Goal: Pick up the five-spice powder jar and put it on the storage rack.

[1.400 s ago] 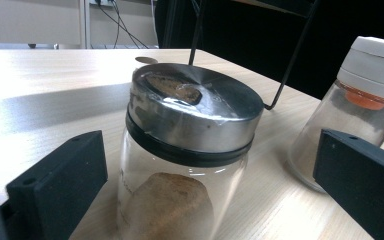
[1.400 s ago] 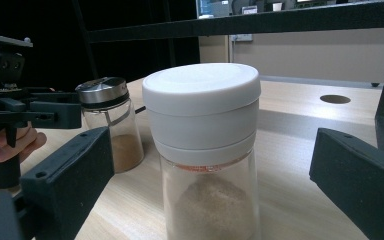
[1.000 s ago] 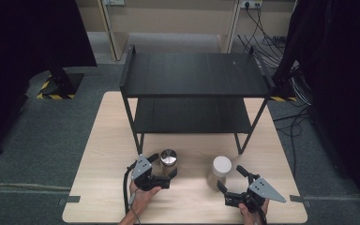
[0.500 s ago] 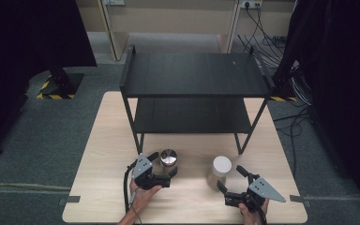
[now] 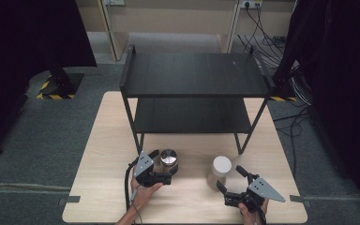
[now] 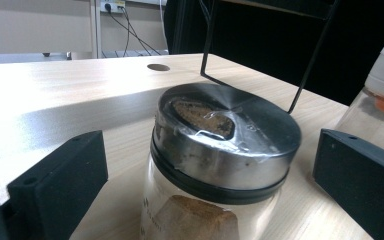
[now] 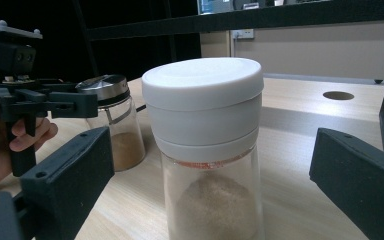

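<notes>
Standing on the counter point(image 5: 103, 187) in front of the black shelf rack point(image 5: 192, 89), the steel-lidded jar point(image 5: 168, 161) and the white-capped jar point(image 5: 220, 169) stood well apart, each partly filled with powder. Both appeared to be rigid, smooth clear-walled containers, probably slippery and breakable; grasping the body below the lid seemed advisable. The left hand-held gripper point(image 5: 165, 166) flanked the steel-lidded jar, released, jaws clear of it. The right hand-held gripper point(image 5: 228, 179) sat level, spread wide around the white-capped jar without contact.

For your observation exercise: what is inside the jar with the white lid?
The white-lidded jar holds a pale sandy powder heaped in its clear lower part. The white lid and collar hide whatever lies above the orange band.
</notes>
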`<state>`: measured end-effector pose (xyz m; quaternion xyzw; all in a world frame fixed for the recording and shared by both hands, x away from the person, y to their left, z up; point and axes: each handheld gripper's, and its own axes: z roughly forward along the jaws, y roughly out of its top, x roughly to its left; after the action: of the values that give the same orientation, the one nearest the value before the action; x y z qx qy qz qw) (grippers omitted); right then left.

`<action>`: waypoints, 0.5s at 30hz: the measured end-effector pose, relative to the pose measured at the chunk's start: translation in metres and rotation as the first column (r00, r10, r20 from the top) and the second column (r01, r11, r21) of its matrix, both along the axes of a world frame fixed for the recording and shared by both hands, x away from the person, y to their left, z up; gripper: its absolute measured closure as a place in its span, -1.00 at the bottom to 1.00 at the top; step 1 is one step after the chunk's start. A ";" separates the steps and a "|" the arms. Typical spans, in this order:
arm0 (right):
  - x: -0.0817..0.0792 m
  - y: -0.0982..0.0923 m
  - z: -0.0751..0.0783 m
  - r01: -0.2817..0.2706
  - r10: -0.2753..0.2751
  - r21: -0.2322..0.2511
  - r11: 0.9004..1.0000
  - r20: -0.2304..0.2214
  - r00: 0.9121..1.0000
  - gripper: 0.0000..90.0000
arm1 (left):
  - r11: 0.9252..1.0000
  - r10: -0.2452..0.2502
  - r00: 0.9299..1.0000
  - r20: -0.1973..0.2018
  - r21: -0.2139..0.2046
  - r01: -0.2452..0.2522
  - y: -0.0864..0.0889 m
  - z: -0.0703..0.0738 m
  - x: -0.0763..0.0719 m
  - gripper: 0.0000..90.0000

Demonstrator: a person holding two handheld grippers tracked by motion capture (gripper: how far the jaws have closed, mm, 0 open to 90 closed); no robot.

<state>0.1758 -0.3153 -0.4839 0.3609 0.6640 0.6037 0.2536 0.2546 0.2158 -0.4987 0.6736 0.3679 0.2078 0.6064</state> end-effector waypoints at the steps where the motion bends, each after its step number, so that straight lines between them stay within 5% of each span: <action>1: 0.000 0.000 0.000 0.000 0.000 0.000 1.000 0.000 1.000 -0.90 | 1.000 0.000 1.000 -0.004 0.003 0.000 -0.001 0.000 0.001 -0.99; 15: 0.001 -0.001 -0.001 -0.002 0.002 0.008 1.000 -0.006 1.000 -0.90 | 0.999 0.004 1.000 -0.005 0.036 -0.004 -0.005 0.002 0.008 -0.93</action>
<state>0.1765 -0.3161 -0.4845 0.3630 0.6629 0.6055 0.2494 0.2630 0.2113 -0.4969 0.6841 0.3671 0.2139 0.5928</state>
